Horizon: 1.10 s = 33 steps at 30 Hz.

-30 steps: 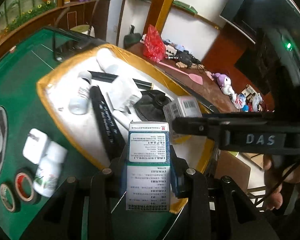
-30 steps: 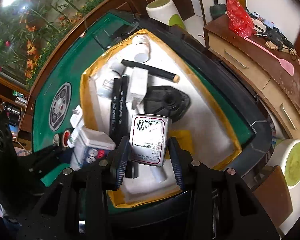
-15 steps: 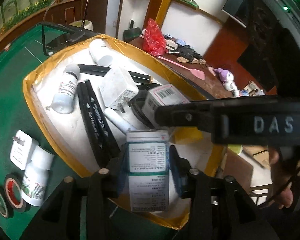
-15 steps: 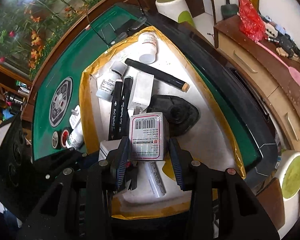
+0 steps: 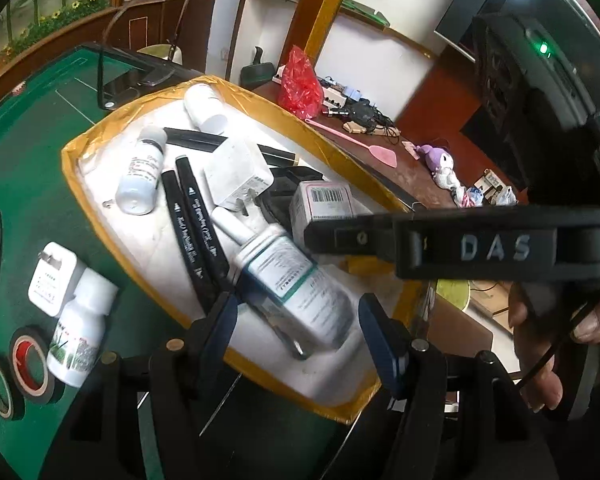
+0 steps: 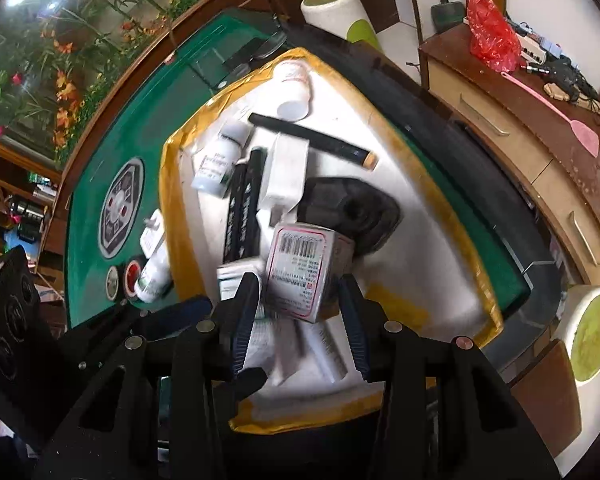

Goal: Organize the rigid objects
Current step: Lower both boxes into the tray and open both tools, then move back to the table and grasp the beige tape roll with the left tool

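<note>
Left wrist view: your left gripper (image 5: 296,316) has just been opening, and its jaws now stand apart with the green-label box (image 5: 300,288) between them but clear of both pads. A second ago that box stood upright, pinched between the pads; now it lies tilted and blurred on the white floor of the yellow-rimmed tray (image 5: 72,152), near the front edge. Beside it lie two black markers (image 5: 196,228), a white charger (image 5: 236,172), a grey-capped bottle (image 5: 140,176) and a white bottle (image 5: 204,110) at the far end. Your right gripper's black arm crosses the frame on the right and hides part of the tray; the pink-bordered box (image 5: 324,208) shows just behind it. Outside the tray, on the green table (image 5: 28,128): a second white charger (image 5: 52,280), a small white bottle (image 5: 82,324) and two tape rolls (image 5: 16,368).

Right wrist view: your right gripper (image 6: 300,312) stays clamped on the pink-bordered box (image 6: 300,268), as it was a second ago, though the box now sits tilted and lower over the tray (image 6: 168,184). The green-label box (image 6: 236,276) shows just left of it, partly behind the left finger. A black lump (image 6: 352,208) lies right behind the held box, and a long black tube (image 6: 312,138) lies further back.
</note>
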Available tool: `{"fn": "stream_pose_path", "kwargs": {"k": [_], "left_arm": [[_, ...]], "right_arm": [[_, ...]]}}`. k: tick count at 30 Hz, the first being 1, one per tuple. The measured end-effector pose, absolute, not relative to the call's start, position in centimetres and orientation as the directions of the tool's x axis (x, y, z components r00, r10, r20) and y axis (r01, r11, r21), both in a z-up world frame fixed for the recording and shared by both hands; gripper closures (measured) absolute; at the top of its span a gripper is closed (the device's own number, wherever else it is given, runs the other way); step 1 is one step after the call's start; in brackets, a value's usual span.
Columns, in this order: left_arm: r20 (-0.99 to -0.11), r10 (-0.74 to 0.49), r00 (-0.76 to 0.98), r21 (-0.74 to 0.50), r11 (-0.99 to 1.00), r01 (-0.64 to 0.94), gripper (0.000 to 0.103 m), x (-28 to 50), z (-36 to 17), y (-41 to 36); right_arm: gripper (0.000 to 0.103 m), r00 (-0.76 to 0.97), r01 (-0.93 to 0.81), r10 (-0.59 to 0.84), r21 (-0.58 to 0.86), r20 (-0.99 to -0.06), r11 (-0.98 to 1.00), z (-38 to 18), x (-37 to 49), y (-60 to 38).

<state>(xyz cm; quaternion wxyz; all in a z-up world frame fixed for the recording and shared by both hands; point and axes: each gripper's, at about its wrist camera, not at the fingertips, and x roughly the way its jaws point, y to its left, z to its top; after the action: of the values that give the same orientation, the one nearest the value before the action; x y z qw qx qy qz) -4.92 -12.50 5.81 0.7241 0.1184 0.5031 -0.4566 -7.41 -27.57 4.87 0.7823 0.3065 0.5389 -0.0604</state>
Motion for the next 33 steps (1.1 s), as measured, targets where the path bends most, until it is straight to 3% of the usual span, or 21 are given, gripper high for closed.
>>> {"fn": "stream_pose_path", "kwargs": {"k": [4, 13, 19, 21, 27, 33], "left_arm": [[-0.83, -0.551, 0.089, -0.29, 0.562, 0.775, 0.039, -4.9, 6.4, -11.1], [-0.805, -0.569, 0.168, -0.31, 0.645, 0.699, 0.039, -2.9, 7.8, -5.7], [-0.802, -0.531, 0.274, -0.296, 0.752, 0.589, 0.031, -0.8, 8.0, 0.8], [-0.81, -0.499, 0.307, -0.285, 0.793, 0.538, 0.026, 0.1, 7.7, 3.0], [-0.852, -0.372, 0.368, -0.214, 0.89, 0.403, 0.026, 2.1, 5.5, 8.3], [-0.883, -0.269, 0.384, -0.113, 0.918, 0.381, 0.026, 2.9, 2.9, 8.3]], "right_arm": [[0.062, 0.394, 0.431, 0.264, 0.431, -0.88, 0.793, 4.4, -7.9, -26.3], [0.062, 0.414, 0.546, 0.083, 0.32, -0.907, 0.774, 6.4, -9.9, -27.0], [0.062, 0.459, 0.485, 0.133, 0.372, -0.879, 0.791, 7.4, -9.3, -24.7], [0.062, 0.465, 0.451, 0.154, 0.383, -0.872, 0.807, 7.5, -9.0, -23.6], [0.062, 0.47, 0.396, 0.175, 0.384, -0.865, 0.834, 7.9, -8.4, -21.5], [0.062, 0.459, 0.332, 0.209, 0.384, -0.864, 0.861, 7.9, -7.8, -19.6]]}}
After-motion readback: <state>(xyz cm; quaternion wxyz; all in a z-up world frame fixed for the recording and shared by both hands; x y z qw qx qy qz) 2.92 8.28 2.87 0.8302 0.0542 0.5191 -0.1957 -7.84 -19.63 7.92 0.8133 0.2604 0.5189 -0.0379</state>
